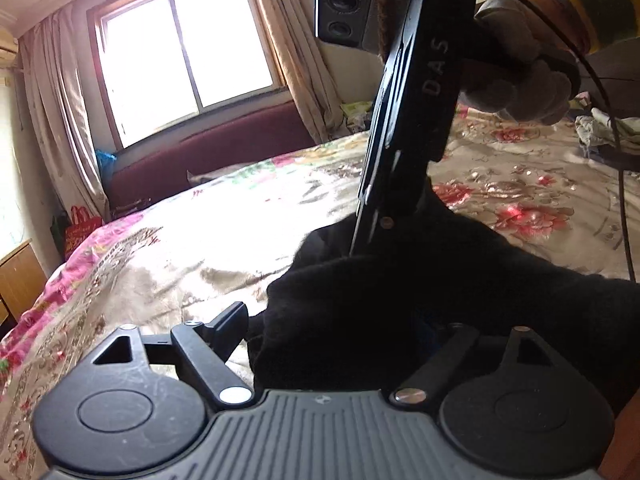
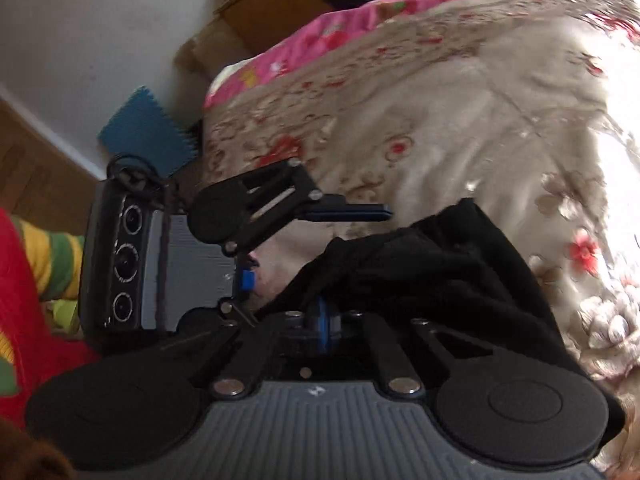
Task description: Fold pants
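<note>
Across the lower half of the left wrist view, the left tool (image 1: 332, 328) has one black finger (image 1: 230, 322) visible at lower left, set well apart from the other, which is buried under the black pants (image 1: 420, 292). The dark cloth swallows most of the gap, so whether any fabric is pinched cannot be told. The pants lie bunched on the floral bedspread (image 1: 180, 240), filling the centre and lower right of the frame. Coming down from the top centre, the right tool (image 1: 374, 216) sinks its tip into the cloth; its fingers are hidden there. A gloved hand (image 1: 528, 68) holds its handle at upper right. A bright window (image 1: 184, 52) washes out the upper left.

At the bottom centre of the right wrist view, the right tool (image 2: 320, 320) is clenched on the pants (image 2: 432, 268), its blue pads pressed together with cloth rising from them; the picture is blurred. The pants spread toward the centre right over the bedspread (image 2: 460, 120). At centre left the left tool (image 2: 340, 248) stands released, its upper finger (image 2: 348, 212) clear above the fabric and the lower one hidden behind the near tool's frame.
</note>
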A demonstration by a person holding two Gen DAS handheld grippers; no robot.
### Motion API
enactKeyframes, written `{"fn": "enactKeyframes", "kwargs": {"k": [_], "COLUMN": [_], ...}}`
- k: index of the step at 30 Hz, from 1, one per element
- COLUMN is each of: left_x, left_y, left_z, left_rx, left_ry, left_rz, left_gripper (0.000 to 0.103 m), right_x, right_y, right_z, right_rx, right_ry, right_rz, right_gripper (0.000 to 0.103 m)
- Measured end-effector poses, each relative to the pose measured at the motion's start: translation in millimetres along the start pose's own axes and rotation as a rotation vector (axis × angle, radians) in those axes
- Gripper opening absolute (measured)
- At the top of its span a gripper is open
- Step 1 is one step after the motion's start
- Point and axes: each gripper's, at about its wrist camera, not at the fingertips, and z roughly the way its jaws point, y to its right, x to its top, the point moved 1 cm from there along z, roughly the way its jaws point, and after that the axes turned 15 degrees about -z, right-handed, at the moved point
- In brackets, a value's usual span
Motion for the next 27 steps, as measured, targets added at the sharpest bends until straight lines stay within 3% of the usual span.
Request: {"fn": "enactKeyframes", "kwargs": {"k": [3, 6, 11, 17, 19, 24, 25, 26, 27], "left_x": [-0.4, -2.7, 2.4, 4.4, 7.5, 15.7, 17.1, 17.6, 17.1], "left_y": [4.4, 1.1, -24.2, -34.9, -37.2, -53.2, -52.4, -50.3, -48.4], "left_z": [8.4, 31.1, 39.5, 33.0, 23.1, 13.7, 23.1, 35.7, 47.5], "left_rx": [-0.004, 0.057, 0.008, 0.057, 0.089, 0.177, 0.208, 0.237, 0.258], "left_ry": [0.006, -0.028, -0.065, -0.069, -0.059, -0.075, -0.095, -0.124, -0.147], "left_rz": [0.016, 0.027, -0.117, -0.169, -0.169, -0.268, -0.256, -0.232, -0.214], "left_gripper": [0.097, 0.095, 0.095, 0.096, 0.096, 0.096, 0.1, 0.1, 0.1], "right_x": [-2.2, -10.2, -8.8, -32.2, -53.0, -80.5, -79.8, -78.1, -78.5], "right_y": [39.2, 71.1, 55.8, 26.0, 10.1, -14.5, -6.7, 6.2, 20.4], "right_z": [28.4, 42.9, 24.5, -37.9, -45.6, -15.9, -6.5, 4.2, 16.7], "right_rx": [-0.094, -0.034, -0.102, -0.343, -0.346, -0.381, -0.451, -0.516, -0.524], "right_ry": [-0.079, -0.061, -0.04, 0.18, 0.264, 0.346, 0.319, 0.276, 0.26], "right_rz": [0.083, 0.19, 0.125, 0.204, 0.288, 0.341, 0.359, 0.386, 0.439], "right_gripper": [0.004, 0.002, 0.003, 0.009, 0.012, 0.023, 0.023, 0.013, 0.006]}}
